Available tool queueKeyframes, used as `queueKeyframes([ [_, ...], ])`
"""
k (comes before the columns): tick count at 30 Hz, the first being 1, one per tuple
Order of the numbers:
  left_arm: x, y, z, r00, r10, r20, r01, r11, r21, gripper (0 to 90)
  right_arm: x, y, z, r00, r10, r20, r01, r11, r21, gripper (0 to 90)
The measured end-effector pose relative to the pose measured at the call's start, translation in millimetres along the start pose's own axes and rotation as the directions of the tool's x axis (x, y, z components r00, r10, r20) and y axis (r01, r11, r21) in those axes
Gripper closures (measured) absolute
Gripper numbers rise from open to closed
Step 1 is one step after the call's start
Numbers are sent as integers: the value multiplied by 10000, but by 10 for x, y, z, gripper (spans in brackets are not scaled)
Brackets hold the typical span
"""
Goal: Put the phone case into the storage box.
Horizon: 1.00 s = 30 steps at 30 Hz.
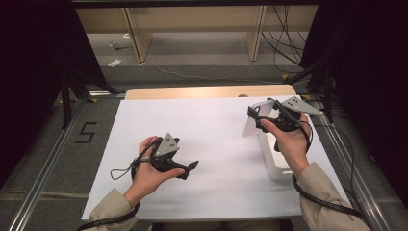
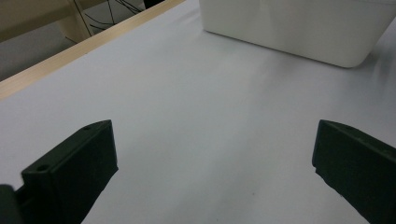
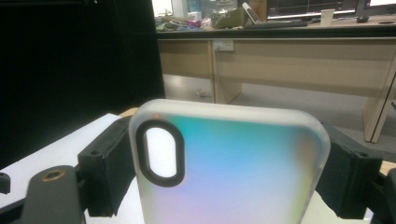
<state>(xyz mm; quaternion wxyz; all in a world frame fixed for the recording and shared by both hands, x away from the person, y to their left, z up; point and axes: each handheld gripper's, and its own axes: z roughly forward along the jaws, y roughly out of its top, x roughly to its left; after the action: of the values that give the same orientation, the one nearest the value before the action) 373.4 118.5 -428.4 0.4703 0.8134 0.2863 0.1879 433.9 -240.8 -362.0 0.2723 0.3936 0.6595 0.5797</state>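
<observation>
The phone case (image 3: 229, 168) stood upright between the jaws of the right gripper (image 1: 263, 117), clamped across its width; both pads pressed against its side edges. The case was translucent with a blue-to-pink tint and a dark-rimmed oval camera cutout near its upper left corner in the right gripper view. In the high view the case (image 1: 253, 126) was held above the right part of the table (image 1: 211, 144), over a white stand (image 1: 274, 161) resting on the white surface. The right hand (image 1: 288, 139) gripped the tool from behind. The left gripper (image 1: 188, 166) rested low over the table's left half, well apart from the case. Its jaws stood wide open with nothing between them, directed toward the white stand (image 2: 299, 28).
</observation>
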Motion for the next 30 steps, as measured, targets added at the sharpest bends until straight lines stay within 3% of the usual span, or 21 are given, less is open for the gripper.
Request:
queueKeyframes([
  [30,6,1,-1,10000,-37,-8,37,10000,-38,0,-90,49,-53,9995,137,299,-133,9998,-130,183],
])
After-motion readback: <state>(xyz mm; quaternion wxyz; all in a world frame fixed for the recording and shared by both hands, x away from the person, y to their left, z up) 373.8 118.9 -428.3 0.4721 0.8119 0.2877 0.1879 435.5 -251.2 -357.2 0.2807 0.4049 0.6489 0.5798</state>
